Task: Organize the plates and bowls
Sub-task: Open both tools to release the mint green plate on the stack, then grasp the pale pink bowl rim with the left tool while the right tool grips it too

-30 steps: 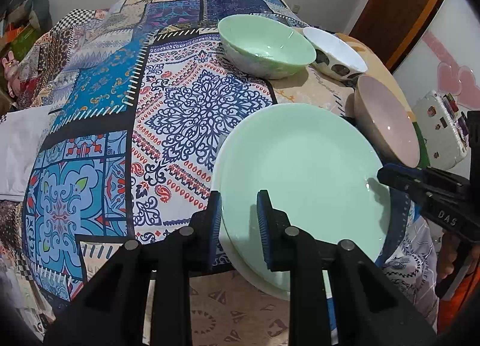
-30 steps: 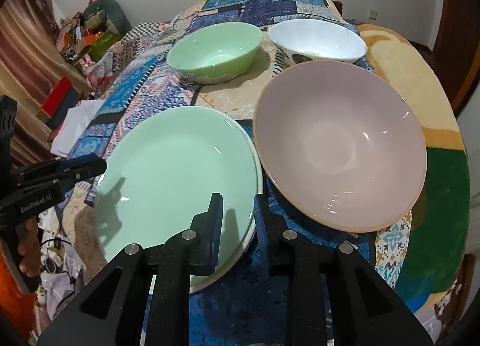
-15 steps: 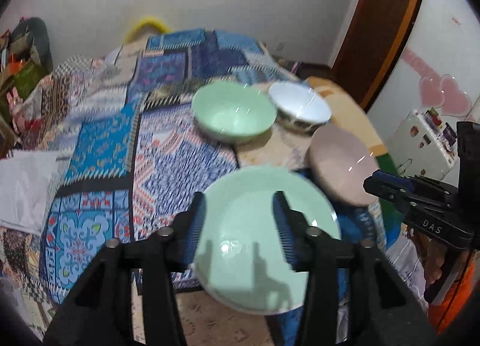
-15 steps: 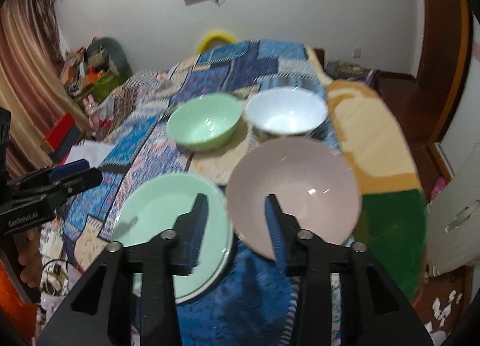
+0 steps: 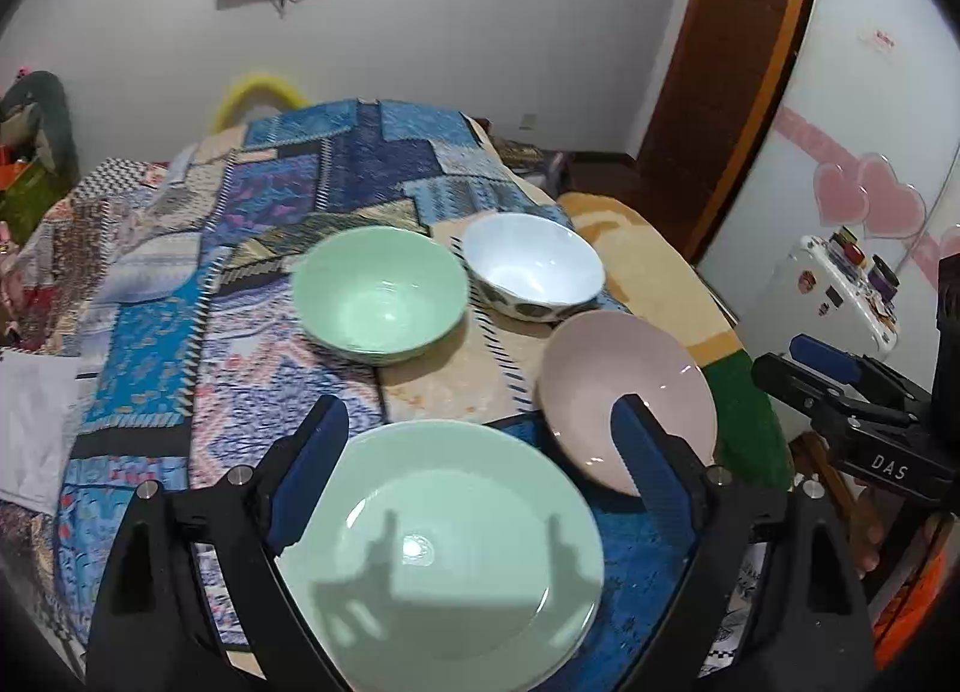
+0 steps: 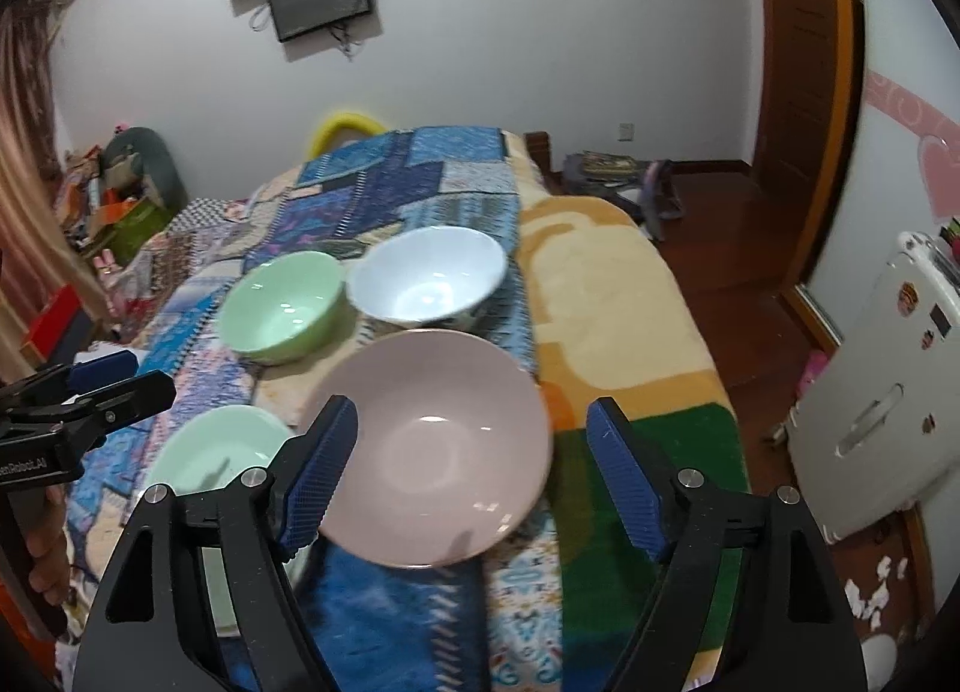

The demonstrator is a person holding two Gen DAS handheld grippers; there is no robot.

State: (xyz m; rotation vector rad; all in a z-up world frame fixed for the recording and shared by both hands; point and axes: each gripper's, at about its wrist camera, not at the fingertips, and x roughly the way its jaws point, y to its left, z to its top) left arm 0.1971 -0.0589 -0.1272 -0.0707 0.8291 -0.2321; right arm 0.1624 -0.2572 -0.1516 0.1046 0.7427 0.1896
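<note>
Left wrist view, reading left to right. Patchwork cloth (image 5: 150, 332) lies outside my left finger (image 5: 306, 470). Left gripper (image 5: 474, 464) is spread wide, holding nothing, raised over the green plate (image 5: 444, 548), which sits between and below the fingers. Ahead of the fingers: green bowl (image 5: 381, 293), then white bowl (image 5: 534, 266) just beside it. Pink bowl (image 5: 624, 392) sits partly behind my right finger. Right gripper body shows at the far edge.

Right wrist view, same order. Left gripper body at the far edge, plate under my left finger (image 6: 318, 476), pink bowl (image 6: 432, 452) between the fingers and nearer the left one, green and white bowls beyond it, bare blanket (image 6: 606, 296) past the right finger. Right gripper (image 6: 474, 476) is also wide apart, empty, above the bowl.

My read: next step is likely nesting the bowls, pink one first.

- Drop one finger inside the near rim, one outside; pinch the wall, not the whole bowl.
- Glazed ware looks slick, so close firmly and lift level.
- Soft bedding underneath may let a bowl tip; lower slowly.
- Keep the left gripper off the plate meanwhile.
</note>
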